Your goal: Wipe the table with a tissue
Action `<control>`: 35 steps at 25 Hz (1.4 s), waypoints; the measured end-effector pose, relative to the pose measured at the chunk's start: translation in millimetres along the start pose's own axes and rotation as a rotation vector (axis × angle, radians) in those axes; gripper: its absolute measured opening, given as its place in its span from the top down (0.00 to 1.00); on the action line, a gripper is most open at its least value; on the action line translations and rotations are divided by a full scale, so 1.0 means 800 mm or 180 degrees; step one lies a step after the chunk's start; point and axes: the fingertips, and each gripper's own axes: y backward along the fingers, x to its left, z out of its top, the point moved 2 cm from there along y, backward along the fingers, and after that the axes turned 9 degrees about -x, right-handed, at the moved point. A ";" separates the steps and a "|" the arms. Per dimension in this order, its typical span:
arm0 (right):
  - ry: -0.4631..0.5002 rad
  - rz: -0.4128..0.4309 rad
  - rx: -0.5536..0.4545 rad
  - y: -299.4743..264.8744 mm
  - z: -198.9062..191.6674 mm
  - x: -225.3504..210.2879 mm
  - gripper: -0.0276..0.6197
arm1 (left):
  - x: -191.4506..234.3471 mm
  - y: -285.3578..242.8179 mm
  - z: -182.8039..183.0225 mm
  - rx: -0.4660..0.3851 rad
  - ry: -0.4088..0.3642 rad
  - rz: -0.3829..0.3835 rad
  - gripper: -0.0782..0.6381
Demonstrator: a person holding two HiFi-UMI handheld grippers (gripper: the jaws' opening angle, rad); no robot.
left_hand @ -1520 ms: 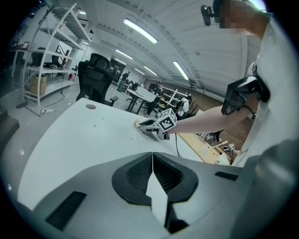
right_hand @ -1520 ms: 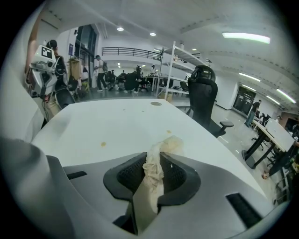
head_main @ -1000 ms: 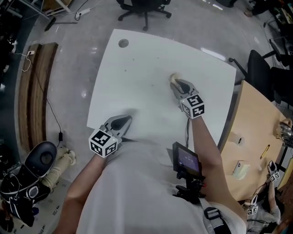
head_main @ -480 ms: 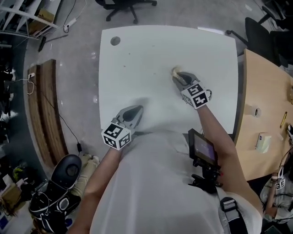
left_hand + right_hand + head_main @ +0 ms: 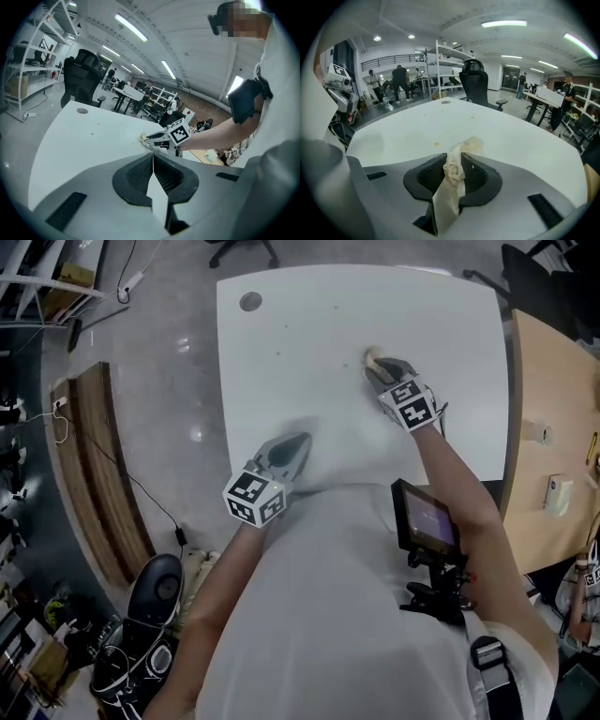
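Right gripper (image 5: 376,365) clamped on the crumpled, stained tissue (image 5: 454,169), low over the white table (image 5: 281,381), right of centre. Yellowish spot (image 5: 437,144) just ahead of the tissue. Left gripper (image 5: 301,441) jaws closed on nothing, over the near edge. Grommet hole (image 5: 250,302) in the far-left corner. Wooden desk (image 5: 553,409) flanks the right edge, office chair (image 5: 474,85) beyond the far side.

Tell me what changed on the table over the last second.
The right gripper shifted slightly across the white table, dragging the tissue it keeps clamped. The left gripper stayed shut and empty near the table's near edge.
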 end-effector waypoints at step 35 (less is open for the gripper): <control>0.0280 -0.0761 0.0311 -0.082 0.053 0.112 0.82 | 0.130 0.088 0.021 0.0032 0.0092 -0.0300 0.88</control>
